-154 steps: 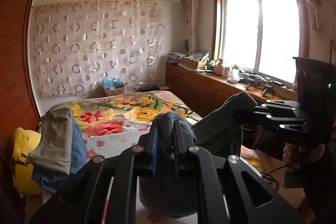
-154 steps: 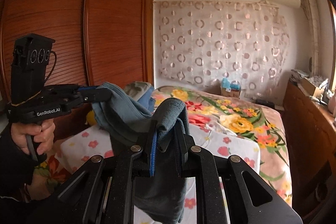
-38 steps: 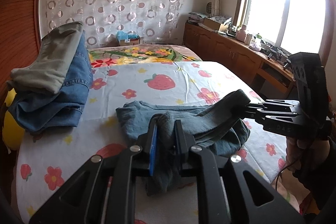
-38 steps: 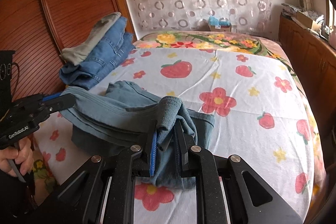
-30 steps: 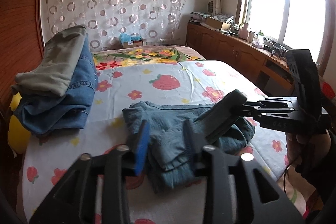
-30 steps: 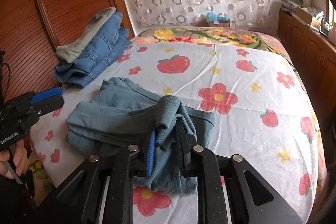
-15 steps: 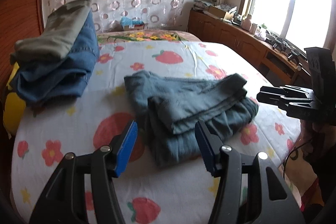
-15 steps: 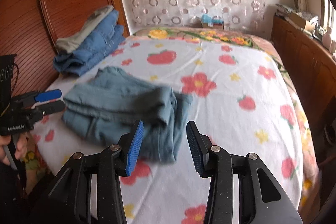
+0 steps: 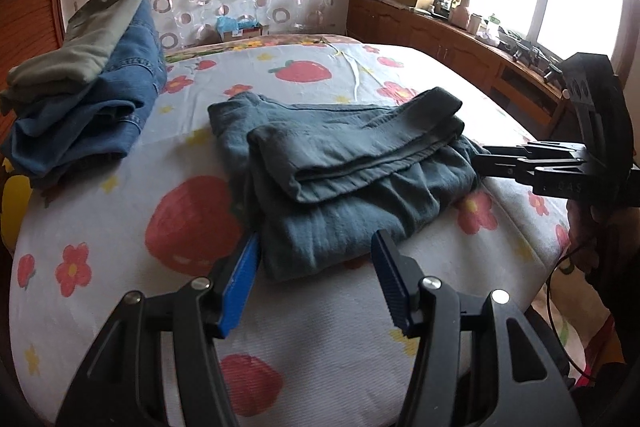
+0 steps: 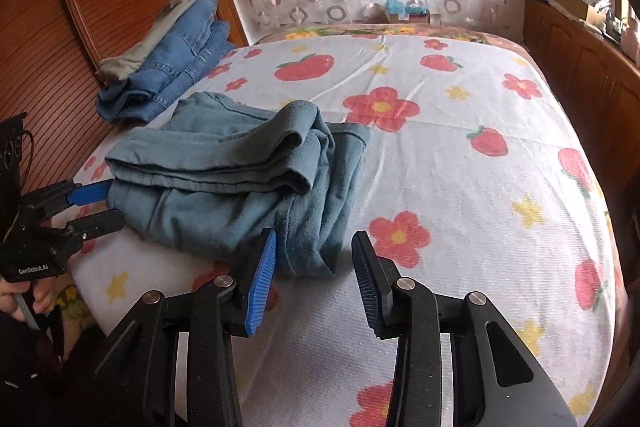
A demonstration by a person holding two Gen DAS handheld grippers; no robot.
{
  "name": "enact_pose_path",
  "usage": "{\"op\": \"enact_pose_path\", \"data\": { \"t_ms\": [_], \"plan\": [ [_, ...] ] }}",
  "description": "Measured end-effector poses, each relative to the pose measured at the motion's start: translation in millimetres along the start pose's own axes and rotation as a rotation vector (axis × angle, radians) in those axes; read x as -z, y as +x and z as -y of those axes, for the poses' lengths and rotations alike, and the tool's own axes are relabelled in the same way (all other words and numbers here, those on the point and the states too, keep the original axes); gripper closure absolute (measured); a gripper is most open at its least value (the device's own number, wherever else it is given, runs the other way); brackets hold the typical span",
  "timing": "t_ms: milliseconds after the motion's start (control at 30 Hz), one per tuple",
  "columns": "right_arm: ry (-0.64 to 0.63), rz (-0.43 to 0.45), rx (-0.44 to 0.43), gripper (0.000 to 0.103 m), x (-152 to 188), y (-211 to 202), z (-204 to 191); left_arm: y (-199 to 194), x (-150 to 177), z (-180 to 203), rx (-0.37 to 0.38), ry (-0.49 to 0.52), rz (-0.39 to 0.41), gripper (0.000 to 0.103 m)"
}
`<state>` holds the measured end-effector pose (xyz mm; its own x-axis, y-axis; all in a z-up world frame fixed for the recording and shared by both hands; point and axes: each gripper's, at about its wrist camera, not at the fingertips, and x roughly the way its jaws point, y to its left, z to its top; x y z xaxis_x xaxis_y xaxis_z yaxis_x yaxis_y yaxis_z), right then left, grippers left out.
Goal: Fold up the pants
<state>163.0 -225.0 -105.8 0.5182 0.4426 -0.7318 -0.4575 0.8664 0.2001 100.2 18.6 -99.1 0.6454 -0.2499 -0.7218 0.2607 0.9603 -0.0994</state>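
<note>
Both grippers, left gripper (image 9: pixel 316 279) and right gripper (image 10: pixel 314 279), jaws apart and empty just beside the folded pants (image 9: pixel 340 167) on the bed (image 10: pixel 460 187); advise pressing the top flap flat, squaring edges.

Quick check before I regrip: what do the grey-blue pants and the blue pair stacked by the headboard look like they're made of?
Grey-blue pants: looks like a soft, matte knit or brushed cotton; it slumps in rounded, thick folds with no sheen. Exact fibre can't be told.
Blue pair in the stack: likely denim; mottled indigo fade, pale stitched seams, stiffer folds.
</note>
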Motion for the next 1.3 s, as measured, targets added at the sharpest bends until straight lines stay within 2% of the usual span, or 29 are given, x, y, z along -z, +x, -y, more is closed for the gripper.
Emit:
{"op": "enact_pose_path", "data": {
  "t_ms": [100, 133, 167, 200, 333, 367, 467, 967, 1300],
  "plan": [
    [0.003, -0.001, -0.002, 0.064, 0, 0, 0, 1, 2, 1, -0.002, 0.009, -0.005, 0.047],
    [0.005, -0.001, -0.007, 0.065, 0, 1, 0, 1, 2, 0, -0.005, 0.009, -0.004, 0.054],
    [0.004, -0.002, -0.008, 0.070, -1, 2, -1, 2, 2, -1, -0.007, 0.008, -0.004, 0.058],
    [0.000, -0.004, -0.009, 0.073, -2, 3, -2, 2, 2, -2, -0.002, 0.005, -0.004, 0.059],
    [-0.037, -0.007, -0.019, 0.094, -2, 5, -10, 3, 1, -7, -0.002, 0.005, -0.007, 0.073],
    [-0.051, -0.005, -0.016, 0.096, -3, 4, -11, 3, 1, -8, -0.002, 0.006, -0.004, 0.082],
    [-0.078, 0.026, 0.011, 0.098, -4, -4, -13, 1, 2, -11, -0.003, 0.002, 0.013, 0.092],
    [-0.068, 0.076, -0.030, 0.098, 3, -28, -13, -24, 8, -10, 0.041, -0.019, 0.060, 0.094],
    [-0.095, 0.071, -0.041, 0.098, 25, -50, -27, -47, 25, 2, 0.075, -0.026, 0.067, 0.094]
  ]
}}
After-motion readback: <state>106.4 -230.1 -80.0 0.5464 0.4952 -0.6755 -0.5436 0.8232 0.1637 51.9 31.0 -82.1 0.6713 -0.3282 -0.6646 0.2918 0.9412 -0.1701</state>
